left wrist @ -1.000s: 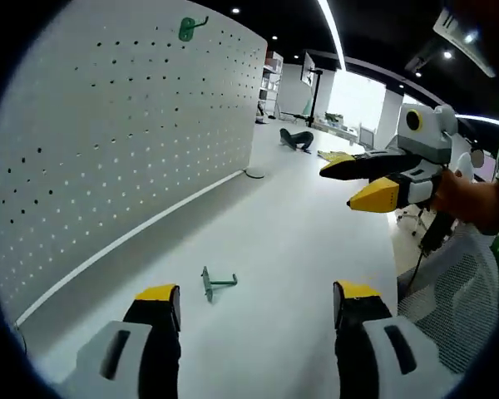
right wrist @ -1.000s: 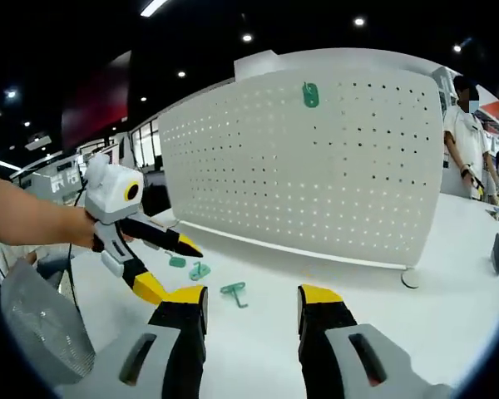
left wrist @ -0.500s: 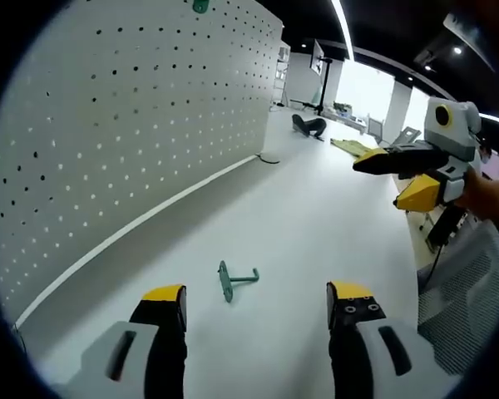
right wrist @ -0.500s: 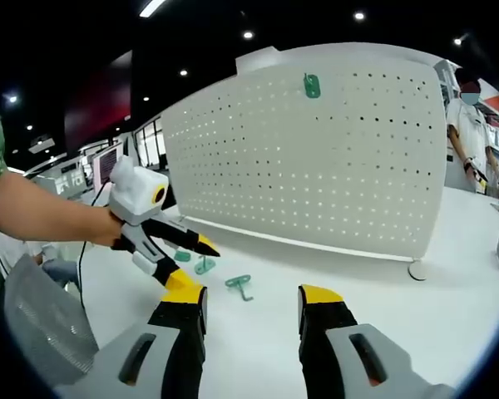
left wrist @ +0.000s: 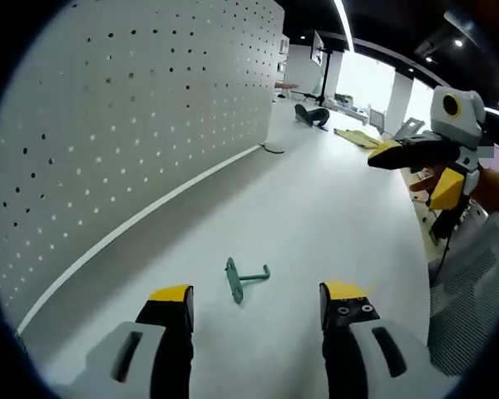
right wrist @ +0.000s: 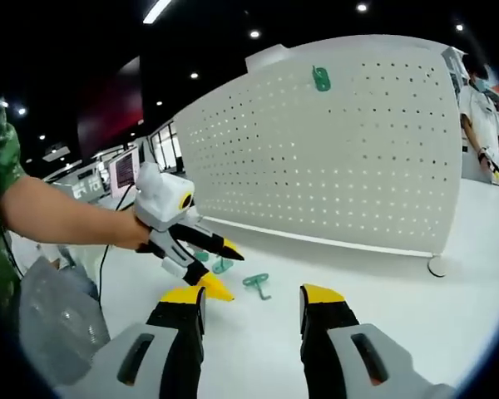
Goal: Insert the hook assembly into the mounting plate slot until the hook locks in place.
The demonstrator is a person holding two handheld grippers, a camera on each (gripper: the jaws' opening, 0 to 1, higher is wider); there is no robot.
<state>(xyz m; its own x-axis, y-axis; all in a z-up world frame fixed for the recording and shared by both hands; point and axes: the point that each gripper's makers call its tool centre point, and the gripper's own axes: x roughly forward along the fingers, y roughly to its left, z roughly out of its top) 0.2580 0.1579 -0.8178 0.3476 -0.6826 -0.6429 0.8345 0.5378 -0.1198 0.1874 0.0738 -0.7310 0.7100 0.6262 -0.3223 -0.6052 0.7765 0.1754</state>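
Hook assembly (left wrist: 242,278): small green hook with a flat base plate, lying loose on the white worktop (left wrist: 316,208), just ahead of the left tongs (left wrist: 255,301) and between the lines of their jaws. Also seen from the right tongs' view (right wrist: 257,283), near the foot of the pegboard.

Left tongs: jaws apart, nothing held, low over the worktop. In the right gripper view they show as spread yellow tips (right wrist: 214,268) close to the hook. Right tongs (right wrist: 252,301): jaws apart, nothing held, held off to the side (left wrist: 416,162).

Mounting plate: white pegboard (right wrist: 349,158) standing upright on the worktop. One green hook (right wrist: 320,79) already hangs high on it. Another green piece (right wrist: 222,266) lies behind the left tongs' tips; too small to identify.

Risks, as I judge them:
- The hook lies flat and thin; jaws closing on it could skid it across the smooth worktop or pinch only the wire end, so it swivels in the grip.
- A twisted grip would misalign the base with the holes, so it would not lock.
- Pushing hard could tip the freestanding pegboard.

Containers: none in view.
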